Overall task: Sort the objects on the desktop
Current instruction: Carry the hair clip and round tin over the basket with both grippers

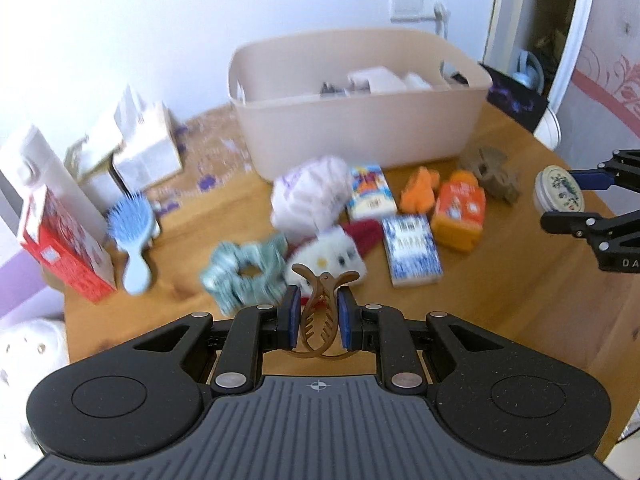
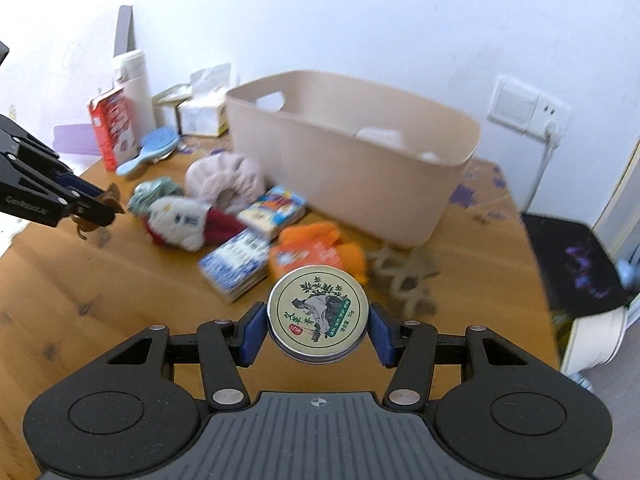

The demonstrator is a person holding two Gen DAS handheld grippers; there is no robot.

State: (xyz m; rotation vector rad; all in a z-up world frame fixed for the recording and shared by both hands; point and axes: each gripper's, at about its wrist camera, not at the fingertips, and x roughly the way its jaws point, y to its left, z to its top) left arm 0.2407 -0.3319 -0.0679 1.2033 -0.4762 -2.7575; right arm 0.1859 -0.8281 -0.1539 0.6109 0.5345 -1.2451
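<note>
Left wrist view: left gripper [image 1: 316, 314] pinching brown hair claw [image 1: 320, 312], right gripper [image 2: 318, 330] clamping round tin [image 2: 317, 314], beige bin [image 1: 360, 128] ahead beyond clutter.

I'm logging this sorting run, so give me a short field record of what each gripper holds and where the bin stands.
left gripper: shut on brown hair claw clip
right gripper: shut on round balm tin
bin: beige storage bin at the table's far side, some white items inside
table: wooden, with a scrunchie, small boxes and a plush toy unsorted

Plain white wall [image 2: 360, 20], wall socket [image 2: 524, 106], wooden table [image 2: 80, 300], white door frame [image 1: 576, 32], daylight
</note>
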